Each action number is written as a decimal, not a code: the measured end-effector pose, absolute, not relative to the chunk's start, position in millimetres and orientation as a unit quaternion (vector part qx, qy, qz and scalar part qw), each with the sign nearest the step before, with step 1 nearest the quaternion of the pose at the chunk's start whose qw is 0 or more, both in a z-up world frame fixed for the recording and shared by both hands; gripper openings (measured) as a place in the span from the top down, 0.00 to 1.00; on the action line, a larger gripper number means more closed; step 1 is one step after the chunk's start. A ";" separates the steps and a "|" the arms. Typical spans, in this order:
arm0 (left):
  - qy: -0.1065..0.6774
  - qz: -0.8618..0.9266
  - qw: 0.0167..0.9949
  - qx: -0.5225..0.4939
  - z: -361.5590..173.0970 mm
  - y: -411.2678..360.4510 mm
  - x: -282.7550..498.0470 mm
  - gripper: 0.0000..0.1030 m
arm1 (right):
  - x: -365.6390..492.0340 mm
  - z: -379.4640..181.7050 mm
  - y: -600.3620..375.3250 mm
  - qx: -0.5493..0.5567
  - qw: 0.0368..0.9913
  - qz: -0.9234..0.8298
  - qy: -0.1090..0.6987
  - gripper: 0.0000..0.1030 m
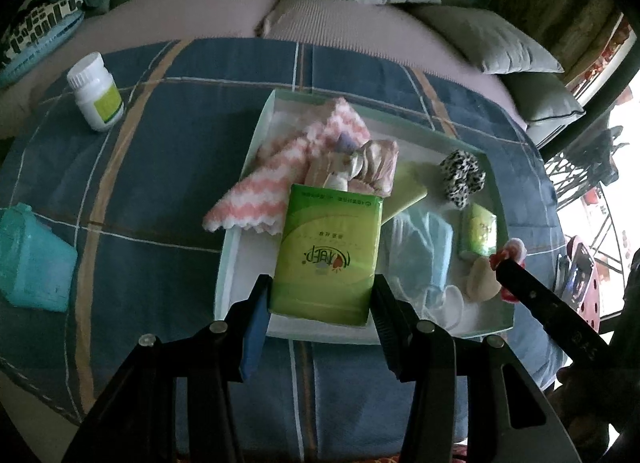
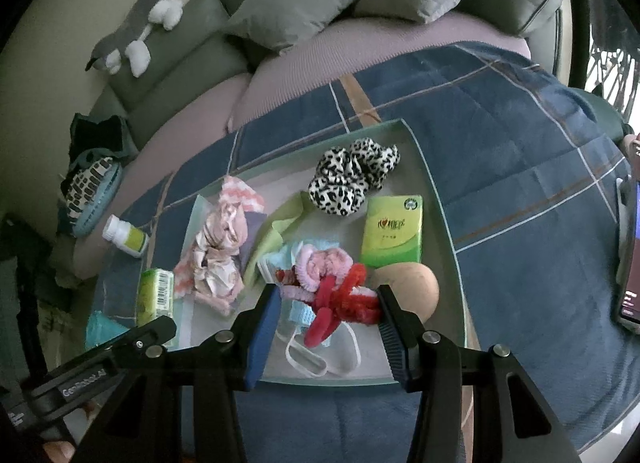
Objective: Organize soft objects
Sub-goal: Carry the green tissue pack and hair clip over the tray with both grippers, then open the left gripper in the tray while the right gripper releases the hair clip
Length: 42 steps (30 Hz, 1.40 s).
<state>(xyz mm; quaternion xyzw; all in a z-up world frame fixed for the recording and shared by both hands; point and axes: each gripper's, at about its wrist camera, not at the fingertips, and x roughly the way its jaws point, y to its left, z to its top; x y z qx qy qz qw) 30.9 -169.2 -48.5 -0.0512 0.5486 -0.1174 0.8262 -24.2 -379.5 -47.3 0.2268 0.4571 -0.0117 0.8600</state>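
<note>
Over the near end of a white tray [image 1: 229, 263] my left gripper [image 1: 322, 303] is shut on a large green tissue pack [image 1: 326, 251], which stands between its pads. The same pack [image 2: 156, 295] shows at the tray's left side in the right wrist view. My right gripper [image 2: 328, 299] is shut on a bundle of red and pink hair ties [image 2: 340, 291], low over a blue face mask [image 2: 304, 313] in the tray [image 2: 440, 247]. In the tray also lie a leopard scrunchie [image 2: 352, 175], a small green tissue pack [image 2: 392, 231], a beige puff [image 2: 412, 287], a pink zigzag towel [image 1: 280, 179] and a floral cloth [image 2: 220, 251].
The tray rests on a blue checked blanket [image 1: 160, 191] on a sofa. A white pill bottle [image 1: 98, 93] stands to the far left and a teal container [image 1: 34, 259] to the near left. Grey cushions [image 2: 288, 7] and a plush toy [image 2: 136, 31] lie behind. A phone [image 2: 630, 263] sits at the right.
</note>
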 end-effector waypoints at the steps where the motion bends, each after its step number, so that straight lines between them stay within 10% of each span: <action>1: 0.551 -0.117 0.825 -0.052 -50.8 -169.8 31.6 0.51 | -23.0 -49.0 -378.7 0.226 0.859 -0.011 0.459 0.50; 28: 0.577 -0.118 0.806 -0.067 -84.6 -164.7 57.3 0.47 | 3.2 -82.2 -351.6 0.194 0.843 -0.006 0.502 0.49; 42: 0.565 -0.121 0.813 -0.070 -63.8 -153.6 46.7 0.40 | 0.9 -74.5 -344.0 0.182 0.842 -0.011 0.507 0.27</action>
